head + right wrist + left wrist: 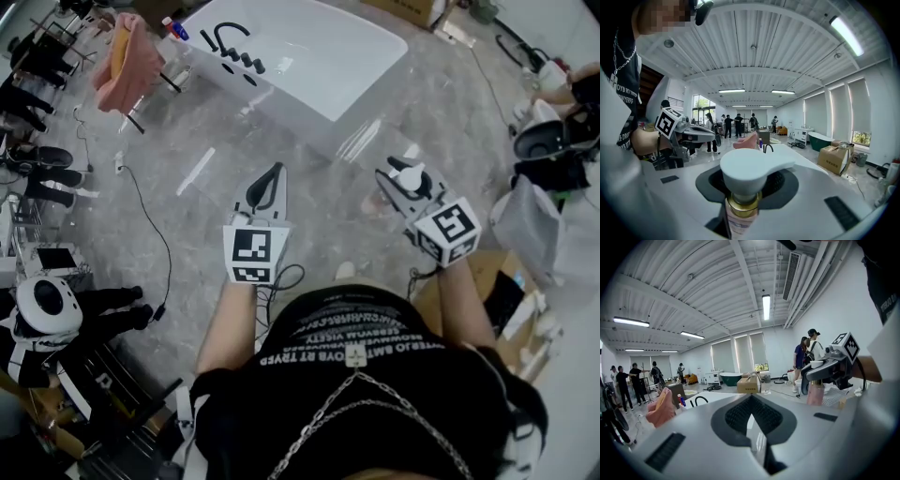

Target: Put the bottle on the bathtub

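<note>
Right gripper view: the right gripper [754, 185] is seen clamped on the pink pump bottle [746, 168], whose white head and gold collar stand up between the jaws. The left gripper [751, 416] is held to its left, jaws together, nothing in them. Both are held above the grey floor [216, 178]. The white bathtub [319, 56] is seen farther off, well apart from the bottle, with a pink towel [131, 52] hung at its left.
</note>
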Motion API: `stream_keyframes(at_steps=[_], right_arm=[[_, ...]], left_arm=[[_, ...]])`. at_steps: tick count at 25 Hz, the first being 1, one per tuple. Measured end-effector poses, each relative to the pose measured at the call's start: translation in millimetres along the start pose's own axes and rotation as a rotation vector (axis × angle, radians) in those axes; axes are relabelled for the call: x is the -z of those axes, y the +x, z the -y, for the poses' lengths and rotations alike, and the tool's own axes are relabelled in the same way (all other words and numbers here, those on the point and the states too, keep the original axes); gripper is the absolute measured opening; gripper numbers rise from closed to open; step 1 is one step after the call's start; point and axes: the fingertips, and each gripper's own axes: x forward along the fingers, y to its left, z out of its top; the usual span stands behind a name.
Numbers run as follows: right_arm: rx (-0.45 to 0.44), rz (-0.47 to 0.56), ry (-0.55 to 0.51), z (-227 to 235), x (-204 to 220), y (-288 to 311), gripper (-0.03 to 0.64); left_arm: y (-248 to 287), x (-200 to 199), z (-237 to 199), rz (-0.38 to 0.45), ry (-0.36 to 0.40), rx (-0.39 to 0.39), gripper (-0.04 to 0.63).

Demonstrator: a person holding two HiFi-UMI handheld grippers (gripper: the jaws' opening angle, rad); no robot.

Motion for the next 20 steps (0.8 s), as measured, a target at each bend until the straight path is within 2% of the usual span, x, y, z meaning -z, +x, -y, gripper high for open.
stream_keyframes(at_steps=[9,20], right_arm=[[-0.028,0.021,0.035,2,-1,9,0.120],[-0.007,0.035,0.018,3,-10,26,0.120]], left_arm=[[-7,6,-9,-0.040,0.000,-0.048,-0.003],[2,6,-25,-0.042,0.003,-0.021,-0.003]])
